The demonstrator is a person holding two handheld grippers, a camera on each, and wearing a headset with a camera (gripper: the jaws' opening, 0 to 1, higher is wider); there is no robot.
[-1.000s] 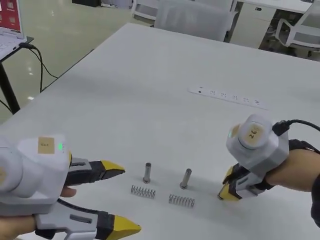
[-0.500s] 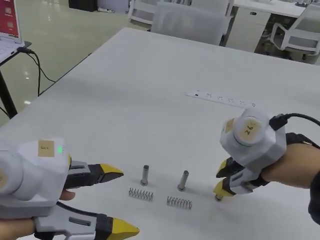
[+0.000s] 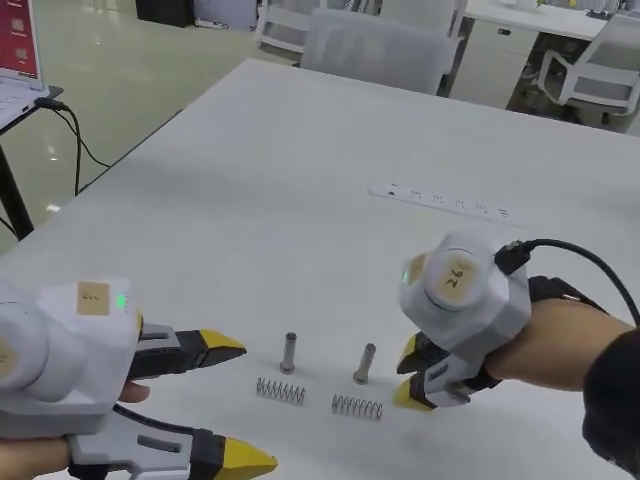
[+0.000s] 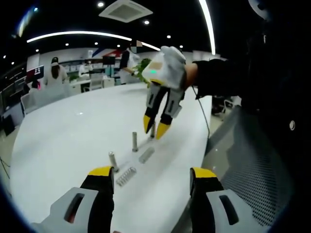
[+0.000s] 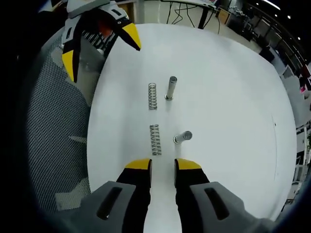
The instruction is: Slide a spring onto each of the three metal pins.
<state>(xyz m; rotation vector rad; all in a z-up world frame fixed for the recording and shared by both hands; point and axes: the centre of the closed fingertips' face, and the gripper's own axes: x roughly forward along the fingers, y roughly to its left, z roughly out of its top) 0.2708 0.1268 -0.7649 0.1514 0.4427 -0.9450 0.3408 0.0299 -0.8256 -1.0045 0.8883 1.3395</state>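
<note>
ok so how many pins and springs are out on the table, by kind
metal pins: 3 (one half hidden between the right gripper tips)
springs: 2
total: 5

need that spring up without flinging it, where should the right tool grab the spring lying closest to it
Probably at mid-length, jaws across the coils, coming down from above. The spring lies flat on the table, lengthwise along the right tool's line, so its jaws could straddle it after shifting slightly sideways. Mind the upright pin close beside it.
</note>
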